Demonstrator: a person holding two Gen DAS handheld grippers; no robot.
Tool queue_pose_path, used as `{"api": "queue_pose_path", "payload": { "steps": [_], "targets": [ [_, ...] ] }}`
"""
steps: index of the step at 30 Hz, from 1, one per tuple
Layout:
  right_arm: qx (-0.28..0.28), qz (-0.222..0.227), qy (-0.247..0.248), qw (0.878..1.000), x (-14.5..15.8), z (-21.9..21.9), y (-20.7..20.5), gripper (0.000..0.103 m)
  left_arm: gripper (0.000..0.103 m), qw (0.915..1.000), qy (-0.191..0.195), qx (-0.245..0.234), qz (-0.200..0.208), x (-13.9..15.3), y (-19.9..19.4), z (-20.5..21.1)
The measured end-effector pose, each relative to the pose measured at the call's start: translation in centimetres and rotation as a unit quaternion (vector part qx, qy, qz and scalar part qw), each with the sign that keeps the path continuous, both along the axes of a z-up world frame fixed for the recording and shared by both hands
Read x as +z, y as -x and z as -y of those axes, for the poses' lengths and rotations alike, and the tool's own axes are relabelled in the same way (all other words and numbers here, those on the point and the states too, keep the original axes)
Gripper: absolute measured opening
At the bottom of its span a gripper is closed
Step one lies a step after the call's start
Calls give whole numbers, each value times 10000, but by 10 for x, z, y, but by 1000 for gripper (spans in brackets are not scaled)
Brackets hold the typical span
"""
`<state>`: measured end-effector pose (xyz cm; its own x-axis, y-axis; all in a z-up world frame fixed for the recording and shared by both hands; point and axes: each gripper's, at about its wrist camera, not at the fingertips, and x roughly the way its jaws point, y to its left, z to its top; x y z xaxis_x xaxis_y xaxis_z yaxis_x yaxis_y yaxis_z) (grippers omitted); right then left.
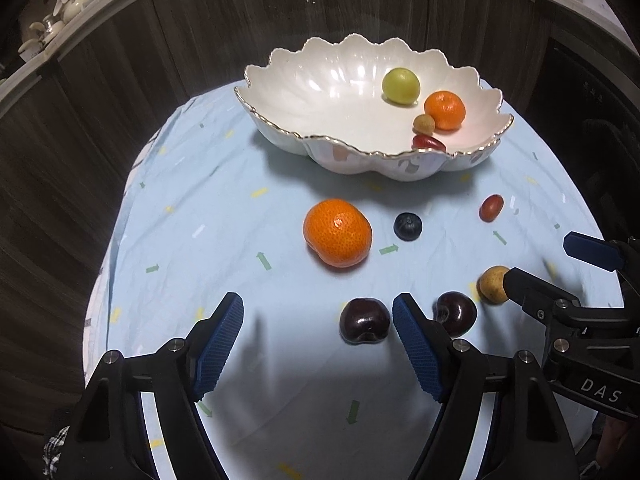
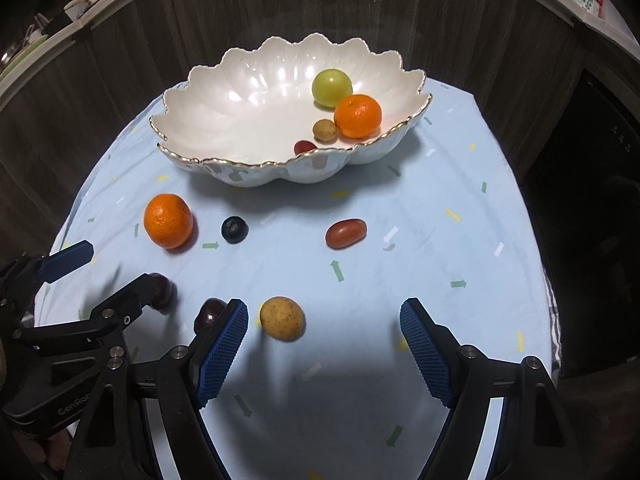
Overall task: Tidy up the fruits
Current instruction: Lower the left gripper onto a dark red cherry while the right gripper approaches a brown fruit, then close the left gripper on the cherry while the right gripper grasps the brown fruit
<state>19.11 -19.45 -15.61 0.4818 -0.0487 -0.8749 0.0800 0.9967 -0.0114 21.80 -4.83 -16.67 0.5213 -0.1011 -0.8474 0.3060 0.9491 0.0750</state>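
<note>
The white scalloped bowl [image 1: 320,92] at the back holds a green fruit [image 1: 401,85], a small orange [image 1: 445,110], a tan berry and a red one. On the cloth lie a larger orange [image 1: 337,233], a blueberry [image 1: 407,227], a red oval fruit [image 2: 346,233], a tan round fruit [image 2: 282,318] and two dark cherries [image 1: 364,321] [image 1: 456,312]. My left gripper [image 1: 319,304] is open, with one cherry just inside its right finger, untouched. My right gripper [image 2: 324,308] is open around the tan fruit, which sits near its left finger.
A light-blue cloth [image 1: 192,240] with small arrow marks covers the round table. Dark wood panelling [image 1: 100,140] rises close behind it. A shelf with crockery [image 1: 52,24] runs above. The two grippers stand side by side near the table's front edge.
</note>
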Motion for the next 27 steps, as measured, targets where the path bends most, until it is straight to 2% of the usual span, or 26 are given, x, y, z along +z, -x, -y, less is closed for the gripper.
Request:
{"api": "queue_pose_path", "payload": {
  "steps": [3, 9, 17, 21, 22, 27],
  "targets": [
    [34, -51, -23, 10000, -5, -1, -1, 76, 73, 10000, 1, -24, -68, -6, 0, 1],
    [57, -148, -90, 9998, -13, -2, -3, 73, 73, 9999, 45, -66, -106, -12, 0, 4],
    [76, -255, -236, 9994, -20, -3, -8, 61, 67, 9996, 149, -150, -195, -18, -1, 7],
    [151, -292, -351, 9988, -23, -7, -10, 53, 59, 9993, 178, -210, -240, -21, 0, 10],
    [168, -292, -352, 9988, -23, -8, -11, 48, 57, 9993, 182, -229, -248, -21, 0, 11],
    [334, -310, -502, 9977, -23, -15, -11, 31, 38, 9986, 268, -304, -334, -24, 1, 14]
  ]
}}
